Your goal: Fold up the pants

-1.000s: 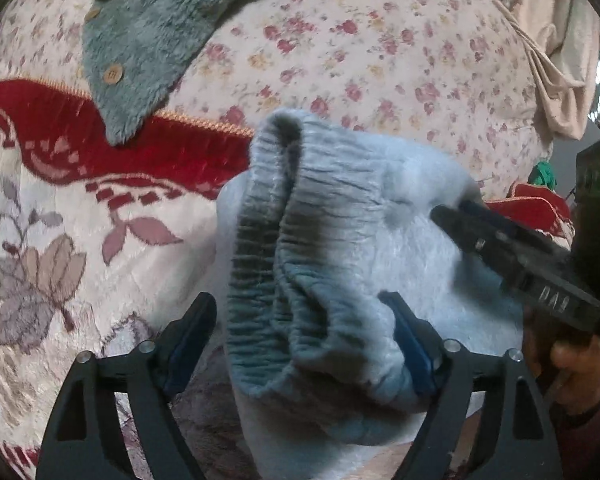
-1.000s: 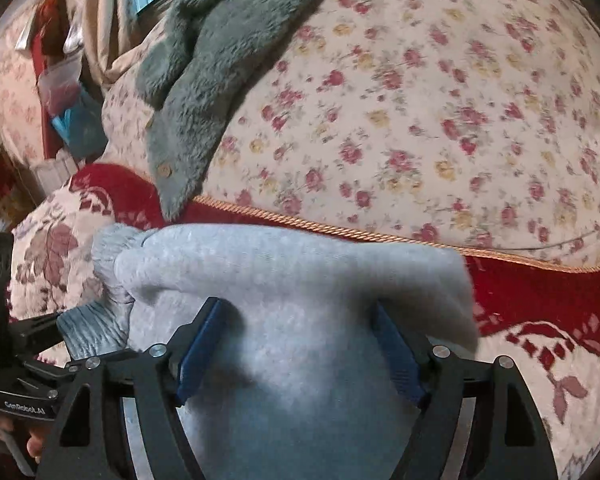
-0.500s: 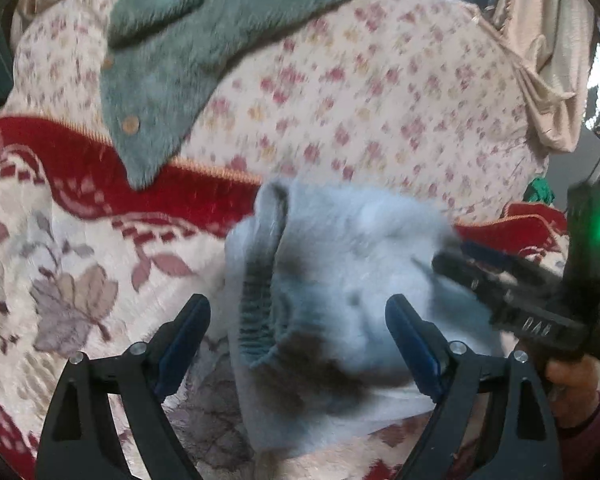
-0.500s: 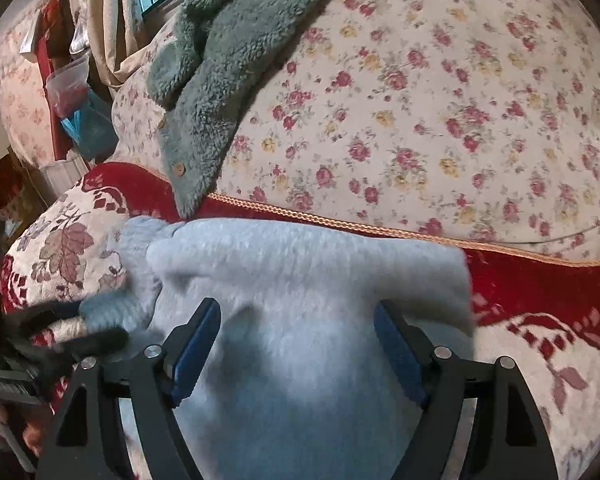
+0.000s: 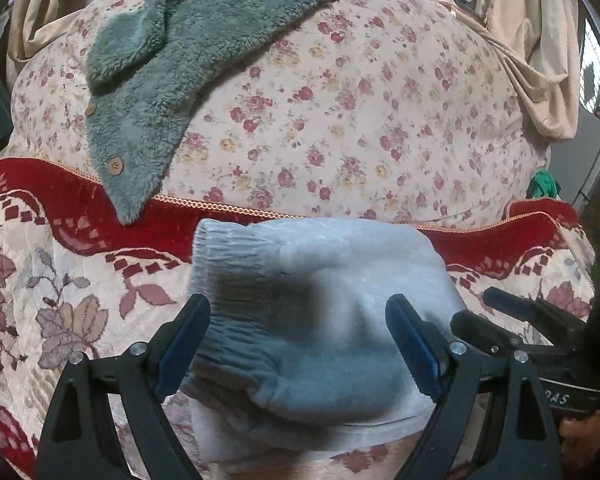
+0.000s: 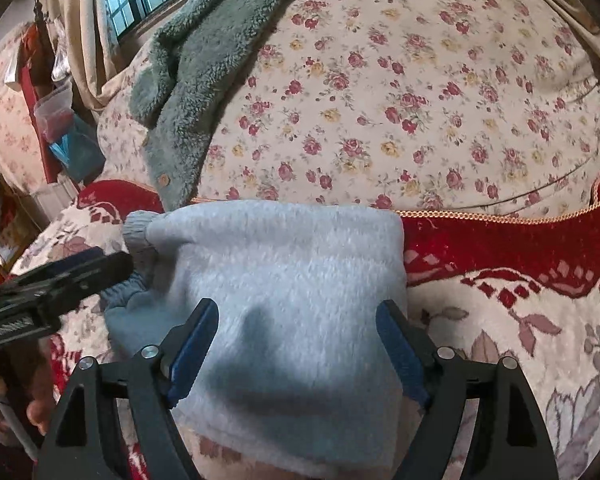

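**Left wrist view: folded pants lie straight ahead of both open grippers**

I find the light blue fleece pants (image 5: 320, 308) as a compact folded bundle at lower centre, resting on the red-and-cream floral blanket (image 5: 60, 280). My left gripper (image 5: 298, 332) stands open, jaws wide on either side of the bundle, gripping nothing. The ribbed cuff (image 5: 232, 272) lies toward the left jaw.

The bundle's long axis runs left to right across the frame, directly forward of both tools; neither is clearly nearer.

Only the right wrist view shows the bundle's clean right edge. There the right gripper (image 6: 298, 342) is likewise open and straddles the pants (image 6: 284, 280).
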Available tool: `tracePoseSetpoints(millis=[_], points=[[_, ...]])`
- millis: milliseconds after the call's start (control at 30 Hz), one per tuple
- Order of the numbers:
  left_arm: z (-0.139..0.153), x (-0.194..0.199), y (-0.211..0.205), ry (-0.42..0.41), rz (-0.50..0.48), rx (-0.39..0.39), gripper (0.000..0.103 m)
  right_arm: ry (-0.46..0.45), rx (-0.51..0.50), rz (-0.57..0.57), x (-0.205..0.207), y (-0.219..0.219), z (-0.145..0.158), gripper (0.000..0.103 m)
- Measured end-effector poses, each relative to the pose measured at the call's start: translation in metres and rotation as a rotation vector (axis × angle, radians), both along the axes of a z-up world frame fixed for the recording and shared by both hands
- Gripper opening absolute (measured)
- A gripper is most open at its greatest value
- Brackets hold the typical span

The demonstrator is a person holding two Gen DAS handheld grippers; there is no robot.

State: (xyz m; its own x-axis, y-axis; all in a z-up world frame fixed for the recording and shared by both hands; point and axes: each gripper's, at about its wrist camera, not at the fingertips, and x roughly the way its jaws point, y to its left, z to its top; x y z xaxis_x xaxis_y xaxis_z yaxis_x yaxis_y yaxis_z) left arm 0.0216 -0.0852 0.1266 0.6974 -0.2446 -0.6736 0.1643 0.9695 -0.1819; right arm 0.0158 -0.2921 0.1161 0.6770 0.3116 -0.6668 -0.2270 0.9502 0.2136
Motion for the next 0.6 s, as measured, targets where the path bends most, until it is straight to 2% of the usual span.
tracePoseSetpoints(millis=[167, 333, 467, 600], points=[[0.001, -0.006, -0.006, -0.017, 0.014, 0.03, 0.089, -0.002, 0.035, -0.014, -0.007, -0.007, 0.002, 0.094], [0.004, -0.009, -0.004, -0.02, 0.008, 0.042, 0.09, 0.017, 0.061, -0.017, -0.01, -0.015, 0.001, 0.094], [0.004, -0.006, 0.012, 0.003, -0.013, 0.005, 0.094, 0.05, 0.099, -0.011, -0.004, -0.029, -0.003, 0.099], [-0.003, 0.006, 0.045, 0.065, -0.002, -0.051, 0.1, 0.139, 0.146, -0.008, 0.013, -0.053, -0.021, 0.103]])
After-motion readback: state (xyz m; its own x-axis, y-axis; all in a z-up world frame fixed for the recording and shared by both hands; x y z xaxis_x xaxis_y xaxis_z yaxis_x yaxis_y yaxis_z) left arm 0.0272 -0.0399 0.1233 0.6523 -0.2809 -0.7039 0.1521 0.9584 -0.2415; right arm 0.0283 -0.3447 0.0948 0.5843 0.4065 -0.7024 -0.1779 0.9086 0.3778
